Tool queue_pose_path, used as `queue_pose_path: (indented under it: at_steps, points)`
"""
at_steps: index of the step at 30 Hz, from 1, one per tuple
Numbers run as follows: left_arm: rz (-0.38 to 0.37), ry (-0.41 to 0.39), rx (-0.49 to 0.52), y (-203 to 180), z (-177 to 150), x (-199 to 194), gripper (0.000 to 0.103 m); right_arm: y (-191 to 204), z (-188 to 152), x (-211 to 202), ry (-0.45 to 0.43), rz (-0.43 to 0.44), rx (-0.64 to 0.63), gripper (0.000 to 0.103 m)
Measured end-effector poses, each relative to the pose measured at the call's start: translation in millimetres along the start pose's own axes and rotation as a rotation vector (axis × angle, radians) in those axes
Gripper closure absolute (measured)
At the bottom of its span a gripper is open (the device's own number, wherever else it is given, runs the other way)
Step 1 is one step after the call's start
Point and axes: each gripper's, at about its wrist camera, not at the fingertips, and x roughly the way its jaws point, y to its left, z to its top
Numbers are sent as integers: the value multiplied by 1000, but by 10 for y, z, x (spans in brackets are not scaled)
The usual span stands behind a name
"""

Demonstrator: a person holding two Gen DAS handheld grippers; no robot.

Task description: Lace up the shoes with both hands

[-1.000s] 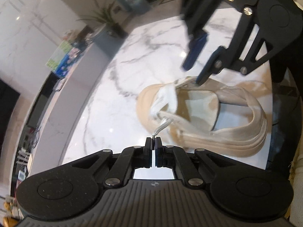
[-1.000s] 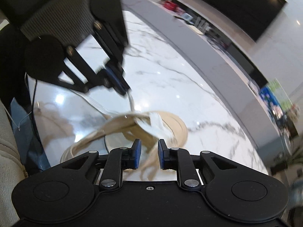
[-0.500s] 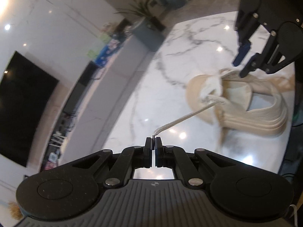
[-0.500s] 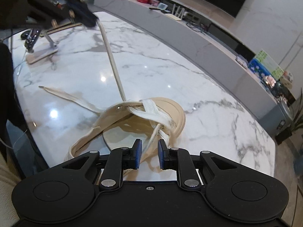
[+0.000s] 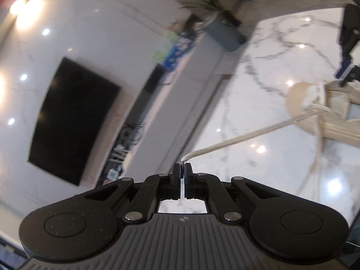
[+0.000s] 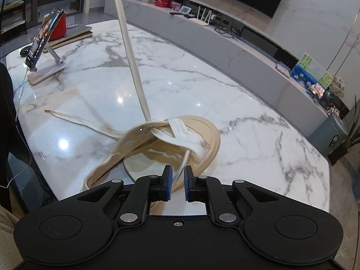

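Note:
A beige canvas shoe point(image 6: 202, 132) lies on the white marble table point(image 6: 247, 103), partly laced with a white lace. My left gripper point(image 5: 182, 165) is shut on the lace's tip, and the lace point(image 5: 247, 135) runs taut from it to the shoe point(image 5: 299, 99) at the far right. In the right wrist view this taut lace point(image 6: 132, 58) rises from an eyelet up out of the frame. My right gripper point(image 6: 178, 175) is open just above the shoe's near side, with a thin lace strand between its jaws. The other lace end point(image 6: 74, 118) lies flat on the table at the left.
A phone on a stand point(image 6: 42, 38) stands at the table's far left, by a red pot point(image 6: 59, 25) and books. A white cable point(image 6: 20, 103) runs down the left edge. A long grey TV cabinet point(image 6: 225, 36) lies beyond the table.
My left gripper has pulled far back and up from the shoe, drawing the lace long and taut through the eyelet. My right gripper has stayed open above the shoe.

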Motion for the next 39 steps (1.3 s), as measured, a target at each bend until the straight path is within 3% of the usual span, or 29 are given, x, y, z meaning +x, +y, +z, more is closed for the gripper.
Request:
queue_pose_path:
  at_steps: [5, 7, 19, 24, 35, 37, 39]
  points:
    - [3, 10, -5, -15, -7, -34, 101, -5, -15, -17, -12, 6, 8, 94]
    - [-29, 16, 11, -92, -11, -15, 101, -4, -14, -22, -16, 4, 11, 94]
    - [-446, -20, -2, -937, -81, 45, 101, -3, -22, -71, -35, -13, 36, 94]
    - [-576, 40, -21, -1320, -244, 221, 101, 25, -44, -56, -29, -11, 41, 93]
    - [-586, 187, -164, -1535, -654, 609, 99, 114, -136, -60, -23, -17, 35, 87]
    - [-577, 207, -172, -1538, -708, 647, 88, 137, -136, -68, -24, -20, 27, 86]
    - [-559, 231, -174, -1548, -760, 688, 84, 144, -133, -77, -27, -20, 25, 86]
